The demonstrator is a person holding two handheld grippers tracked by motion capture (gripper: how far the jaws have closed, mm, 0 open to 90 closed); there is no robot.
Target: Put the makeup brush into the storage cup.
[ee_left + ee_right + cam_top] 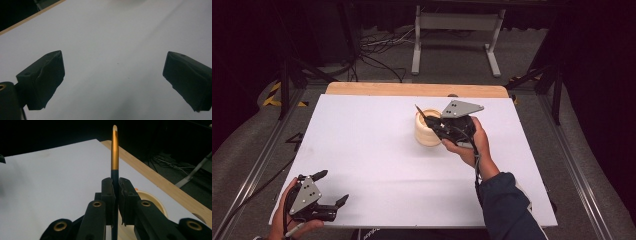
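Note:
A slim pencil-like stick, dark at the bottom with a gold band and a cream tip, stands upright between the jaws of my right gripper, which is shut on it. In the high view the right gripper hovers at the rim of a cream ribbed cup, and the stick pokes up over the cup's mouth. The cup lies just below and right of the jaws in the right gripper view. My left gripper rests near the table's front left corner, open with nothing between its jaws.
A white sheet covers the table, with a wooden strip along the far edge. Beyond it on the floor are a grey metal stand and loose cables. Metal rails run along both sides.

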